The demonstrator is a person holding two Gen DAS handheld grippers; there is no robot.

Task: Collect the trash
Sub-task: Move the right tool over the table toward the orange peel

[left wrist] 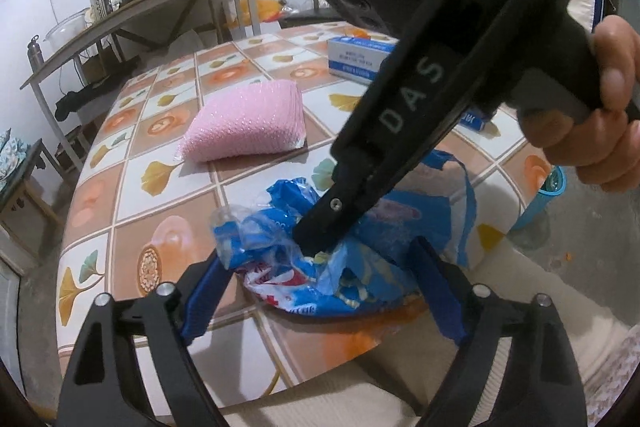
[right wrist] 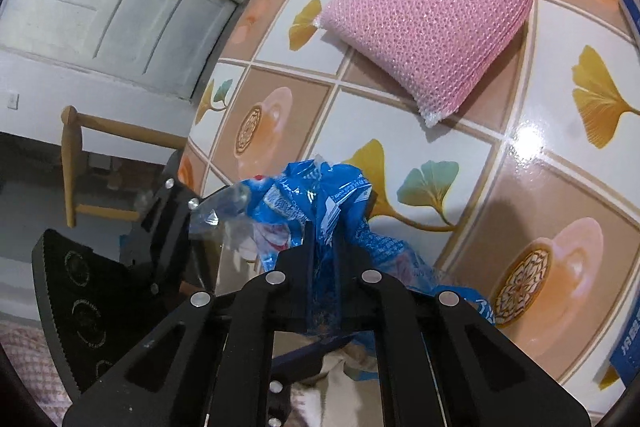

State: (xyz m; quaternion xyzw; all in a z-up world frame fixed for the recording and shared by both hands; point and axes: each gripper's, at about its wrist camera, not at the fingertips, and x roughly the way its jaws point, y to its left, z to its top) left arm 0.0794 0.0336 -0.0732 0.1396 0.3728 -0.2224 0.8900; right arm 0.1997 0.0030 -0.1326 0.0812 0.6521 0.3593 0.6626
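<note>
We see the crumpled blue plastic wrapper at the near edge of the tiled table, pinched tight in the right gripper. The left gripper straddles it, jaws spread, pads not pressing (wrapper between them). At eleven o'clock lies a pink bubble-wrap pouch; at one o'clock, a blue-and-white box.

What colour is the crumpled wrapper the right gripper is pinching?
Mostly blue, with white and red print and clear plastic patches: wrapper. Best seen in the left wrist view.
</note>
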